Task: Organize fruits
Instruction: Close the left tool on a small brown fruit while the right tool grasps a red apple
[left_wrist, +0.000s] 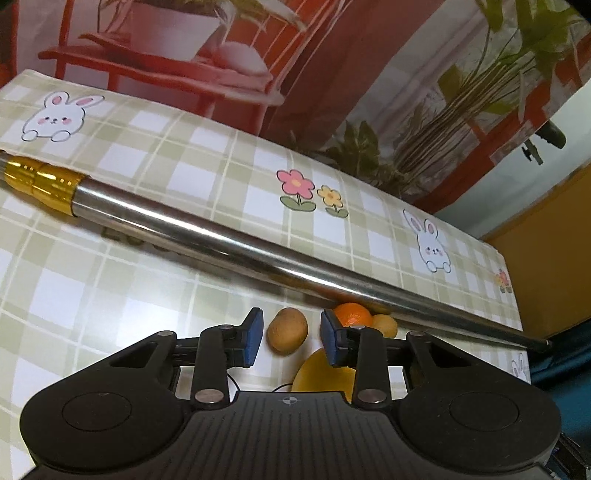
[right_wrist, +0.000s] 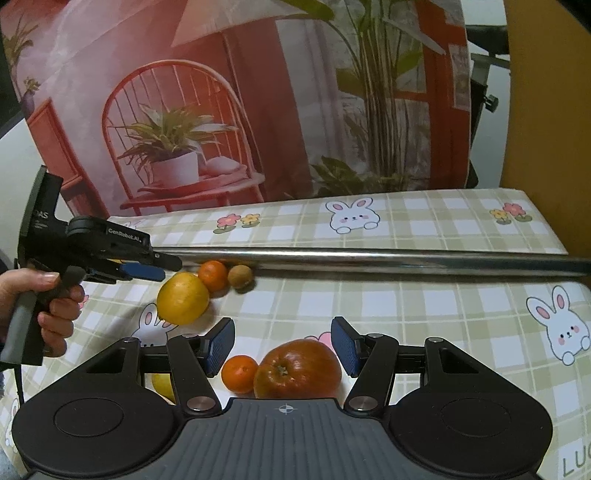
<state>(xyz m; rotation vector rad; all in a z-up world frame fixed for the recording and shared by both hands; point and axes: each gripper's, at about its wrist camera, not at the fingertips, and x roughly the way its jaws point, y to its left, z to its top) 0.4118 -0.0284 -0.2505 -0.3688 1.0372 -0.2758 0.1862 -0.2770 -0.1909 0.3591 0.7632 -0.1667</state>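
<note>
In the left wrist view my left gripper (left_wrist: 291, 341) is open, its blue pads apart and holding nothing. A brown kiwi (left_wrist: 287, 330) lies on the tablecloth just beyond them. A tangerine (left_wrist: 352, 314), a small yellow-orange fruit (left_wrist: 385, 325) and a big yellow citrus (left_wrist: 325, 373) sit to its right. The right wrist view shows that left gripper (right_wrist: 162, 272) in a hand, hovering left of the yellow citrus (right_wrist: 183, 298), tangerine (right_wrist: 213, 275) and kiwi (right_wrist: 240, 276). My right gripper (right_wrist: 283, 347) is open above a red apple (right_wrist: 297, 369) and a second tangerine (right_wrist: 239, 373).
A long steel pole (right_wrist: 369, 256) with a gold collar (left_wrist: 40, 184) lies across the checked tablecloth (right_wrist: 424, 302) just behind the fruits. Another yellow fruit (right_wrist: 162, 382) peeks out under my right gripper's left finger. A printed backdrop (right_wrist: 258, 110) stands along the table's far edge.
</note>
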